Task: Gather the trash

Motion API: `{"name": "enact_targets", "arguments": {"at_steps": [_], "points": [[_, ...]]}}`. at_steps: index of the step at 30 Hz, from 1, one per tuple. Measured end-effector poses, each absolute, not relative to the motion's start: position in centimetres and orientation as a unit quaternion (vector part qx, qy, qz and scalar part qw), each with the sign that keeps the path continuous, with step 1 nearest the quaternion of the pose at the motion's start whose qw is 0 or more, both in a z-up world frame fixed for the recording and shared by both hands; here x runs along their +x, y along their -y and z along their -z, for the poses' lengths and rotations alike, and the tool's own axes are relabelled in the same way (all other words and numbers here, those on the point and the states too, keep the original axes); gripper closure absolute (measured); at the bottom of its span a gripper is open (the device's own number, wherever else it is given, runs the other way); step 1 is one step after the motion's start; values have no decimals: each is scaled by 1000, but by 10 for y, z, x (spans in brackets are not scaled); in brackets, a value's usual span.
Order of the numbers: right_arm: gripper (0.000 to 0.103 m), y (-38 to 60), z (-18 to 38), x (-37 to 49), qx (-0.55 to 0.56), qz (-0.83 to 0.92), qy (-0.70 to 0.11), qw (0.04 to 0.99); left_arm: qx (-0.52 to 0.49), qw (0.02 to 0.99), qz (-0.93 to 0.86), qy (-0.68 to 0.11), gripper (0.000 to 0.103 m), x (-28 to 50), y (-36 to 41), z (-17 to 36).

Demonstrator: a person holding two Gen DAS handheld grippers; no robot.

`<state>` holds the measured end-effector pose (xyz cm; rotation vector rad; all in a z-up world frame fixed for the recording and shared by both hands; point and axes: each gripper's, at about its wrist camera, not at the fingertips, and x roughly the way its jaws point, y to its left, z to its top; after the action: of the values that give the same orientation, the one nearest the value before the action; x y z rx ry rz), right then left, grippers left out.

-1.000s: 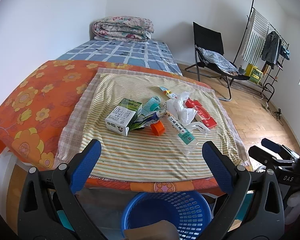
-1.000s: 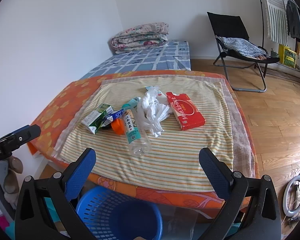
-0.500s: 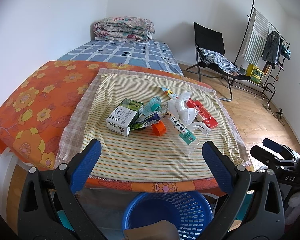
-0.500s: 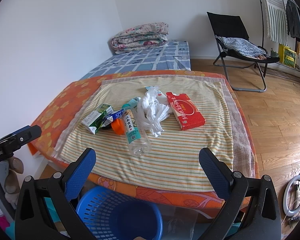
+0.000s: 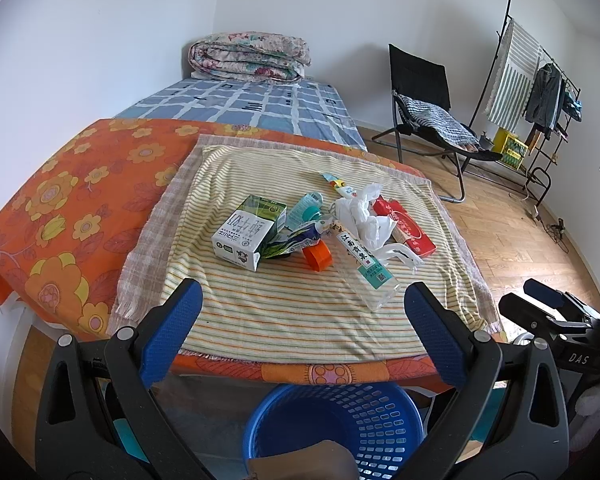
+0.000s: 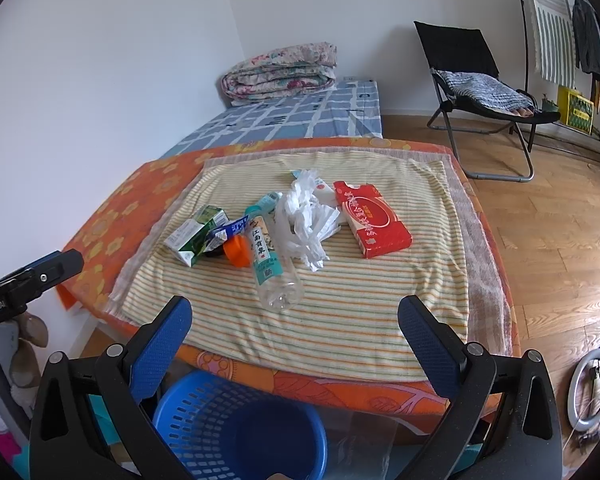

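Trash lies in a heap on the striped cloth [image 5: 284, 312] over the bed. It holds a white and green carton [image 5: 249, 233] [image 6: 195, 233], an empty clear bottle [image 6: 270, 262] [image 5: 366, 263], crumpled white plastic [image 6: 306, 216] [image 5: 366, 216], a red box [image 6: 371, 218] [image 5: 404, 226], an orange cap [image 5: 317, 256] [image 6: 237, 251] and a torn wrapper [image 5: 296, 239]. A blue basket [image 5: 334, 428] [image 6: 240, 428] stands on the floor below the bed's near edge. My left gripper [image 5: 300, 330] and right gripper [image 6: 294, 330] hang open over the near edge, both holding nothing.
An orange flowered sheet [image 5: 64, 208] covers the bed's left side. A folded quilt [image 5: 250, 56] lies at the far end. A black folding chair [image 6: 484, 92] and a clothes rack [image 5: 540, 92] stand on the wooden floor to the right. A ring light [image 6: 590, 384] lies on the floor.
Both grippers have hardly moved; the left view has crept slightly forward. Nothing was picked up or released.
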<state>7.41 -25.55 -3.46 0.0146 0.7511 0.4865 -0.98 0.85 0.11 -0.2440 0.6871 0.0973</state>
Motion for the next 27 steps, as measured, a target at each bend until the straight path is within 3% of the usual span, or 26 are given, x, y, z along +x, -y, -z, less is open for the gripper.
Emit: {"name": "enact_targets", "arguments": {"at_steps": [27], "points": [[1, 255, 38, 75, 9, -233, -371, 899, -120, 933, -47, -336, 0, -9, -9, -1]]}}
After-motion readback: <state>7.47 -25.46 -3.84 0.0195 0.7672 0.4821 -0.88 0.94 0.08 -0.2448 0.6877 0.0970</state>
